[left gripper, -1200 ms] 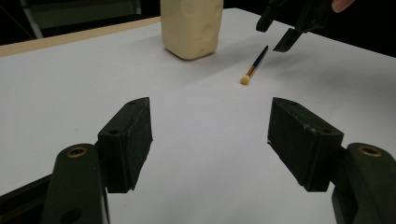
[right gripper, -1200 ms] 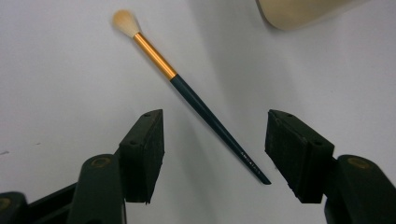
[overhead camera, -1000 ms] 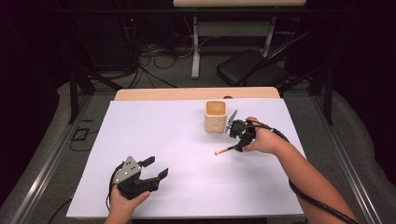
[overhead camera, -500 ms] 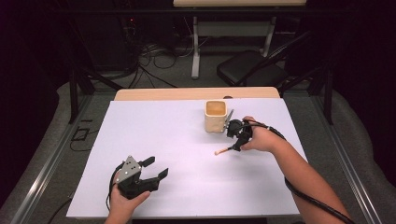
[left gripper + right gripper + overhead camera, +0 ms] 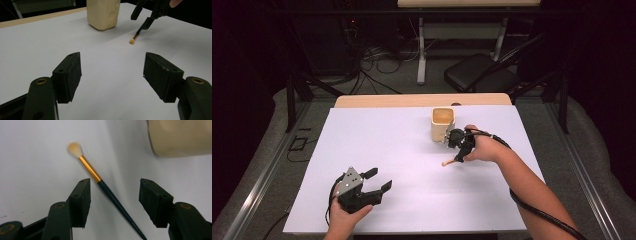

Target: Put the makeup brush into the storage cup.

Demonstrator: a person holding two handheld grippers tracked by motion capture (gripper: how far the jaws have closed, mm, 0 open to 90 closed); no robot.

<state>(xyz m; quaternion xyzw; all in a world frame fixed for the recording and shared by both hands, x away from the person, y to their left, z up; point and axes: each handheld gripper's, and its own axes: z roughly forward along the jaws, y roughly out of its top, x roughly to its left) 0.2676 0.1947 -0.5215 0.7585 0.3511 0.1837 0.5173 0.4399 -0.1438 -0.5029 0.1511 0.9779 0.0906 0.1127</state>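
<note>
right gripper [image 5: 455,145]: poised over the brush [image 5: 100,180], jaws spread and just been closing a touch, handle lying between them, pads not pressing yet
brush: flat on the white table [image 5: 402,150], toward the far right part, just on the near side of the cup [image 5: 443,123], bristle tip pointing to the near edge
left gripper [image 5: 369,187]: parked by the near edge, left of middle, jaws wide apart, nothing between them
progress: early days, brush not gripped or lifted, cup looks like the likely drop spot, so grab, lift and carry all left
right gripper view: gold ferrule, dark tapered handle, gap on both sides of it
left gripper view: brush tip resting on the table, other gripper above the handle
high view: whole layout, both forearms
</note>
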